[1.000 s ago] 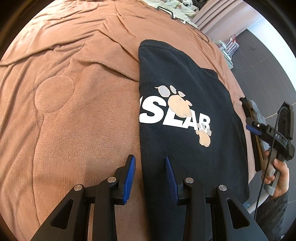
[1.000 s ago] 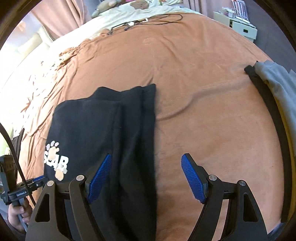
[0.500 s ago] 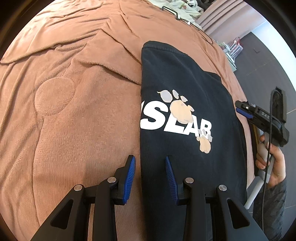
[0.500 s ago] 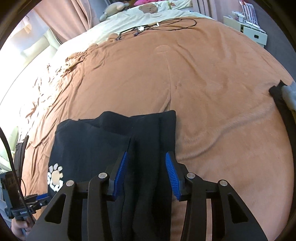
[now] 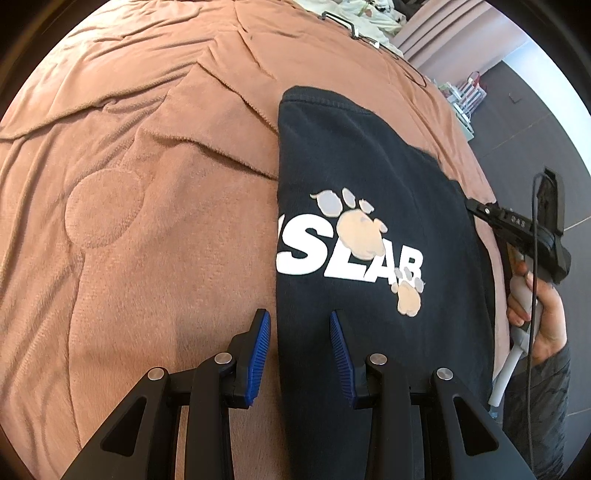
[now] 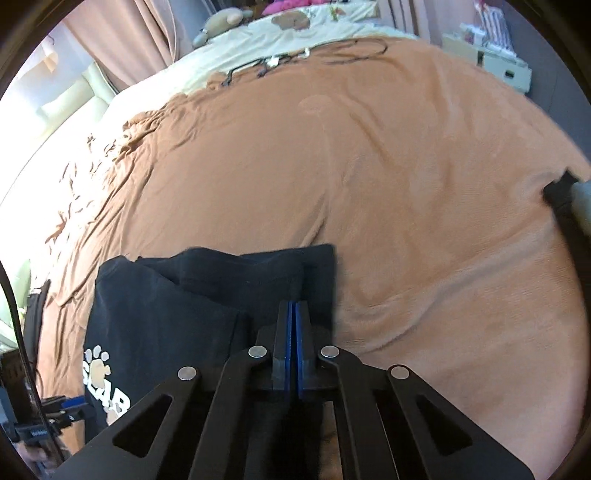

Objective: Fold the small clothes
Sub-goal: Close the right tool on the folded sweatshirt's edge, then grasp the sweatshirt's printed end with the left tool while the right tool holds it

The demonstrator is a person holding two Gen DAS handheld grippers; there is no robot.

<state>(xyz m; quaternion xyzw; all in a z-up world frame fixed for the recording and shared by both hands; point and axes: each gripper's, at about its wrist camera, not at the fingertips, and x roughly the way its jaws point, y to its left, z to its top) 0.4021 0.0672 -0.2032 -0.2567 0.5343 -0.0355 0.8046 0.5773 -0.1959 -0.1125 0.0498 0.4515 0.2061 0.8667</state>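
I am seeing my right gripper (image 6: pixel 294 310) with its blue pads now pressed together; half a second ago they were still apart, and a second ago wide apart. The jaws are closing on a fold of the black sweatshirt (image 6: pixel 207 295) near its right edge, though whether cloth is actually pinched between the pads I cannot tell from this view. In the left wrist view the same right gripper (image 5: pixel 476 208) is lying against the sweatshirt's far edge, lower and closer to the cloth than before, held by a hand (image 5: pixel 539 310) in a dark sleeve.

My left gripper (image 5: pixel 300 343) is hovering with jaws apart, unchanged across the frames: one pad is over the brown blanket (image 5: pixel 147 221), the other over the black sweatshirt (image 5: pixel 369 166), so the garment's left edge is running between them.

The sweatshirt is lying folded lengthwise on the blanket covering the bed, its white lettering and tan paw prints (image 5: pixel 360 230) facing up. A ridge of the blanket's hem is meeting the sweatshirt's left edge. Farther off, cables (image 6: pixel 295 59) are lying on the cream sheet (image 6: pixel 277 37) near a plush toy (image 6: pixel 218 26), and a grey and black garment (image 6: pixel 569 199) is resting at the bed's right edge. Pink curtains (image 6: pixel 122 40) are hanging behind.
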